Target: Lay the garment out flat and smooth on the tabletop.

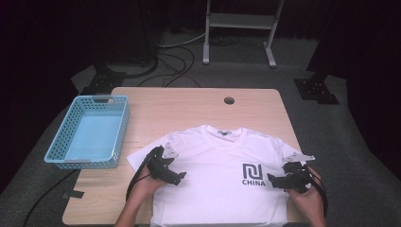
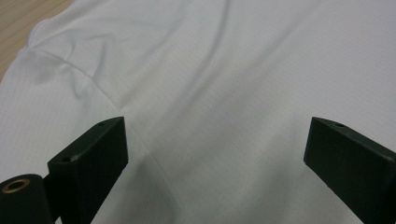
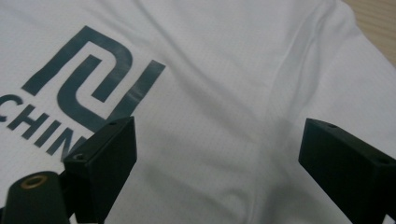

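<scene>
A light wooden table [image 1: 189,101] with rounded corners and a round cable hole [image 1: 229,100] near its far edge stands on grey carpet [image 1: 350,156]. Beyond it, a pale metal stand [image 1: 239,21] with a low shelf rests on the floor, and black cables [image 1: 175,59] trail across the carpet beside it. Dark curtains [image 1: 71,33] close off the back and sides, leaving the room dim around the lit tabletop. Black base plates [image 1: 316,90] sit on the carpet at both sides.

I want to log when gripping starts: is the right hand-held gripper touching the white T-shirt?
Cannot tell. In the right gripper view the right hand-held gripper stands open over the T-shirt, nothing pinched; whether its tips touch the cloth isn't visible.
</scene>
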The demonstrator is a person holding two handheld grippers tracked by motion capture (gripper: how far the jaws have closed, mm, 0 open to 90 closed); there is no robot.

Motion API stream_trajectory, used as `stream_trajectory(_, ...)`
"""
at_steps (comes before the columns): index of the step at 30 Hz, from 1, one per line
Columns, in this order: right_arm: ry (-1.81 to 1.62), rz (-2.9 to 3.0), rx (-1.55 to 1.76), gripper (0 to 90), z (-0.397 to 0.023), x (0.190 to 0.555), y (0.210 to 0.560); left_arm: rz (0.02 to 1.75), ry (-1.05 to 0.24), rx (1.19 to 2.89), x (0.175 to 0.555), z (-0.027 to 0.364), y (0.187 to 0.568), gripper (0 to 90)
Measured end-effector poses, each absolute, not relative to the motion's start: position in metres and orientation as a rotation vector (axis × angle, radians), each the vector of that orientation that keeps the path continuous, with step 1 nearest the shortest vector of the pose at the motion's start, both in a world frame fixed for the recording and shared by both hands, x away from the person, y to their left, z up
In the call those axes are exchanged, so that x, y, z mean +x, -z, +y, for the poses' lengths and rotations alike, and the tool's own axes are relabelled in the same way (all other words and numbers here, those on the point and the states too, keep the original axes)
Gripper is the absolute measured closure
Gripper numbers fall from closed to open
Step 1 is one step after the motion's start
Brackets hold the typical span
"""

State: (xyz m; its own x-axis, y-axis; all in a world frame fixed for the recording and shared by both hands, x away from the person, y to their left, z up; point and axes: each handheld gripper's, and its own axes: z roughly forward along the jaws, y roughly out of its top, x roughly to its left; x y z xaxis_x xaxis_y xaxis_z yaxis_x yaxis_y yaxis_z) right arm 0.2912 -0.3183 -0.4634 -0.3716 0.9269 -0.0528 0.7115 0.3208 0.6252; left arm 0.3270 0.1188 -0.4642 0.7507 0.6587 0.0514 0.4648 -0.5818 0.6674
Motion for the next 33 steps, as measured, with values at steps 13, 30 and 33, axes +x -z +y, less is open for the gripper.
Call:
stream_trajectory(13,-0.779,2.131,1.560,10.1,-0.329,0.288,0.477,0.952,-0.387,2.247,0.320,0.125,0.478,2.5)
stream_trajectory(30,-0.775,2.200,1.511,10.1,-0.336,0.306,0.475,0.965,-0.371,2.271,0.341,0.124,0.476,2.4)
stream_trajectory(33,-0.776,2.197,1.512,10.1,-0.336,0.309,0.475,0.973,-0.373,2.269,0.346,0.123,0.476,2.4)
